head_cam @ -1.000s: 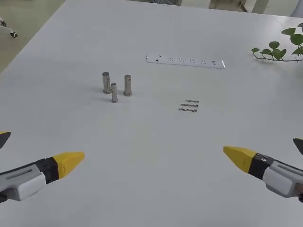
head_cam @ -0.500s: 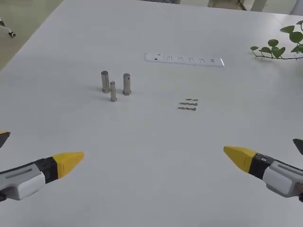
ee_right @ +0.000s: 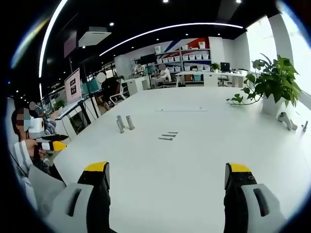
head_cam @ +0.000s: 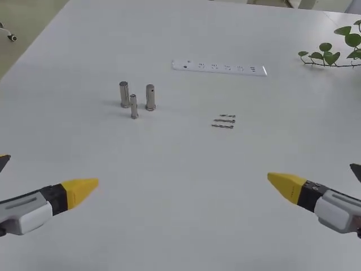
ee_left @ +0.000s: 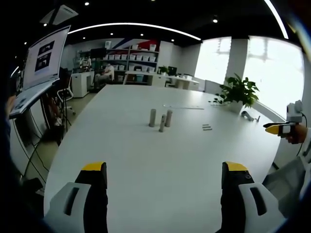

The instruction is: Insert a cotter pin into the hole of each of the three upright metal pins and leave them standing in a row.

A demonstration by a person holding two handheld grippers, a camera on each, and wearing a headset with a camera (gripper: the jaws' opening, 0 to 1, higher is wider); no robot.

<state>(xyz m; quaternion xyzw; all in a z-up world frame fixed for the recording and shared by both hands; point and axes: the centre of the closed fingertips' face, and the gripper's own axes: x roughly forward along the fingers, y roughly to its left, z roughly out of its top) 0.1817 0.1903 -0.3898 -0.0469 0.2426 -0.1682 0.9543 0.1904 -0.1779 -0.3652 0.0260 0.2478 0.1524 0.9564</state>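
Three upright metal pins [head_cam: 134, 99] stand in a tight cluster on the white table [head_cam: 169, 169], left of centre. They appear again far ahead in the left gripper view as metal pins [ee_left: 162, 120] and in the right gripper view as metal pins [ee_right: 124, 123]. Three small cotter pins [head_cam: 224, 121] lie flat to their right, apart from them; cotter pins [ee_left: 207, 127] and cotter pins [ee_right: 167, 136] are tiny specks. My left gripper [head_cam: 51, 170] hovers open at the near left, my right gripper [head_cam: 310, 172] open at the near right. Both are empty and well short of the parts.
A white power strip [head_cam: 219, 68] lies across the table behind the parts. A trailing green plant [head_cam: 333, 53] sits at the far right edge. The table edge runs along the left. An office with desks, shelves and a screen surrounds the bench.
The head camera has shifted slightly, so the parts sit a little higher in the picture. Nothing on the table has moved, and both grippers hold their places, open.
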